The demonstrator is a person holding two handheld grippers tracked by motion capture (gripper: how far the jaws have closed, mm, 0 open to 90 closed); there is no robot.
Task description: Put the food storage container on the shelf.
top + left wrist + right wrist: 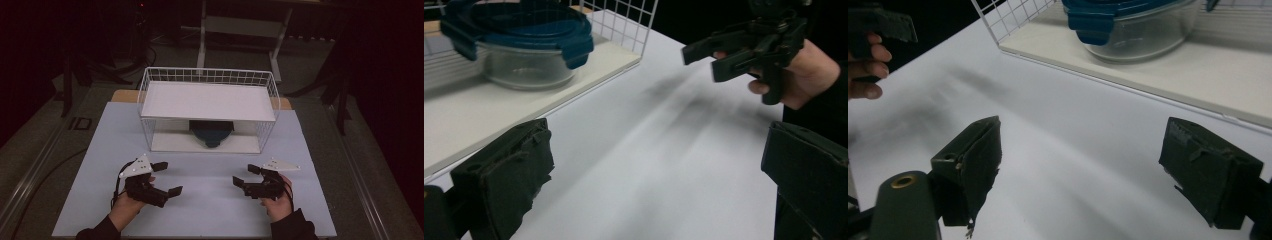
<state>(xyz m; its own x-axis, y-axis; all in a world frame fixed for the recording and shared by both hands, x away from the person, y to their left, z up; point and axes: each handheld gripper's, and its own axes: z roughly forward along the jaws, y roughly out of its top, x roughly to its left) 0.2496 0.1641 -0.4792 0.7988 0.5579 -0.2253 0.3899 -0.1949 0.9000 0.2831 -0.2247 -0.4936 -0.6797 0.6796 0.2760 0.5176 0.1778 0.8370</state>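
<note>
- Two black two-jaw grippers hover low over the pale grey table top (pixel 200 200), one in each hand, nothing between them but bare surface.
- Left side first: the left gripper (pixel 167 179) sits in the person's left hand (pixel 125 202), its jaws spread wide and holding nothing — in the left gripper view the two black jaws stand far apart over the table.
- Centre, farther back: a white wire basket rack (pixel 150 90) with a flat white shelf board (pixel 207 100) across its top stands on the table, well apart from both grippers.
- Under that shelf, on the rack's lower white board, rests the round clear glass container with a dark blue clip-on lid (pixel 212 132) — lid on, upright, untouched; the left gripper view catches it at upper left (pixel 526 55), the right gripper view at the top (pixel 1133 30).
- Right side: the right gripper (pixel 245 175), in the right hand (pixel 277 200), is released too, jaws parted and empty, pointing in towards the left one.
</note>
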